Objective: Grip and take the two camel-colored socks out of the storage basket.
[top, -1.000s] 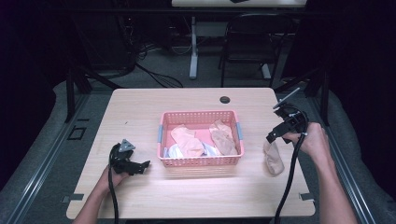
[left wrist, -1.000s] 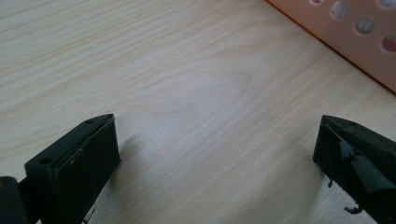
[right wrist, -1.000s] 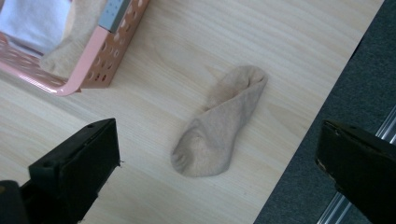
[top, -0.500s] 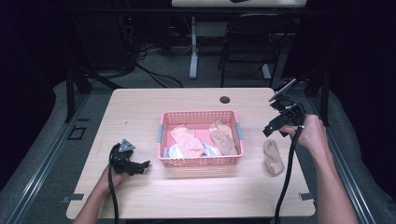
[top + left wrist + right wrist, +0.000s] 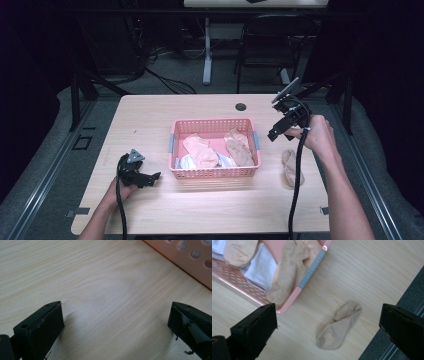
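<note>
Item: beige sock, lying on table beside pink basket. Right gripper hovering, jaws wide, empty; left gripper resting, jaws wide. Next sock: approaching the basket vertically, pinching mid-fabric

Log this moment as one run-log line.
right gripper: open, raised above table | tan sock: on table right of pink basket | left gripper: open, low beside basket

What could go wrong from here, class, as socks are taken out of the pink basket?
1. The tan sock lies near the table's right edge; a nudge from the trailing cable could push it off.
2. Socks in the basket overlap, so the open right tongs might lift two at once.
3. The light basket may slide when tugged; the left tongs rest apart from it.
</note>
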Demonstrator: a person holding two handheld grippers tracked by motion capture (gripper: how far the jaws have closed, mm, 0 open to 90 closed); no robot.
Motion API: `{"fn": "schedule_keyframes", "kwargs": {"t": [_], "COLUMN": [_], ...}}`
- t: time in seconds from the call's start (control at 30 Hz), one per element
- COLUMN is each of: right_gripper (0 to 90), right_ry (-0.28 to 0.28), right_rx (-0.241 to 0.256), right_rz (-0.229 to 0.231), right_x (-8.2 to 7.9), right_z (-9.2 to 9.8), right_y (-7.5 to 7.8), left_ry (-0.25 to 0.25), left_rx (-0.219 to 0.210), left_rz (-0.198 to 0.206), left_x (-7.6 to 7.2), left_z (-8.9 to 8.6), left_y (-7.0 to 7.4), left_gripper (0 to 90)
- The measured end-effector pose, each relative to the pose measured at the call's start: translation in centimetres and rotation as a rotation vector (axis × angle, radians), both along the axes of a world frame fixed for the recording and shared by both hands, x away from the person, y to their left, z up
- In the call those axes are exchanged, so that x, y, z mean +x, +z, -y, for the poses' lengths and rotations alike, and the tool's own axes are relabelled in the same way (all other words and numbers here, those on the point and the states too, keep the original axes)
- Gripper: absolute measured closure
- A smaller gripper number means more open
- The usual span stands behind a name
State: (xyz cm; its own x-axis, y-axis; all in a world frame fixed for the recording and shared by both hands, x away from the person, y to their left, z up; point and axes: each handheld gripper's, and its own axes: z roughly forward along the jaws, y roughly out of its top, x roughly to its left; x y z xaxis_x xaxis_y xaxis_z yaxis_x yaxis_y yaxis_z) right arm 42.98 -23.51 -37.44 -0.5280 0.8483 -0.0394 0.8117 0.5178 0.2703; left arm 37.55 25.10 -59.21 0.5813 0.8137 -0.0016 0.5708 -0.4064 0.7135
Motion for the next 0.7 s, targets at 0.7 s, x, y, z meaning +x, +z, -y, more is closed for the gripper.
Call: {"fn": "schedule_keyframes", "kwargs": {"t": [0.7], "right_gripper": [5.1], "right_ry": [0.149], "right_rx": [-0.001], "right_rz": [-0.036], "right_x": [1.7], "right_z": [-8.1], "right_y": [-1.6], "left_ry": [0.0], "left_rx": [0.0], "left_rz": [0.0], "left_x": [0.0], "left_z": [0.0], "left_y": [0.0], "left_gripper": [0.0]}}
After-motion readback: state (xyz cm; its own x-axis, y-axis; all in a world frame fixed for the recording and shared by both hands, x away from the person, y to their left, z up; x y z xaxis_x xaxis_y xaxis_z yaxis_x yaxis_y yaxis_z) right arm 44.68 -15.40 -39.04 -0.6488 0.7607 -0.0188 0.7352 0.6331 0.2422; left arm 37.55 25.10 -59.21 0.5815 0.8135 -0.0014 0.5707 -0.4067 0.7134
